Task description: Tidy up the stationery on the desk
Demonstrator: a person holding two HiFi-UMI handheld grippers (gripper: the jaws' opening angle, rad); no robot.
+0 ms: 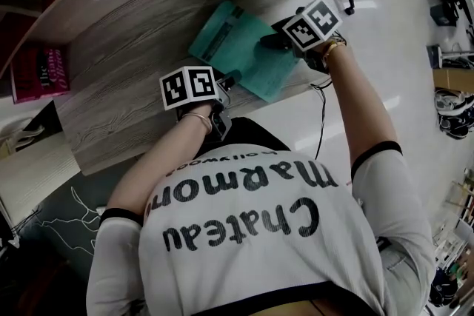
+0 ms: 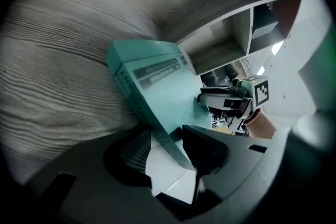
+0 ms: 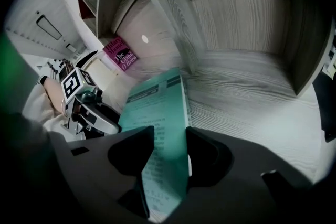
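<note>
The teal book (image 1: pixel 238 42) lies over the grey wooden desk (image 1: pixel 126 63) at about 12 o'clock from the person, its near corner reaching past the desk's front edge. The left gripper (image 1: pixel 228 79) pinches the book's 7 o'clock edge, with the cover and white pages squeezed between its dark jaws. The right gripper (image 1: pixel 269 41) clamps the 3 o'clock edge, its jaws pressed onto the printed cover from both sides. A pink book (image 1: pixel 41 74) stands well apart at 9 o'clock, against the red shelf wall.
</note>
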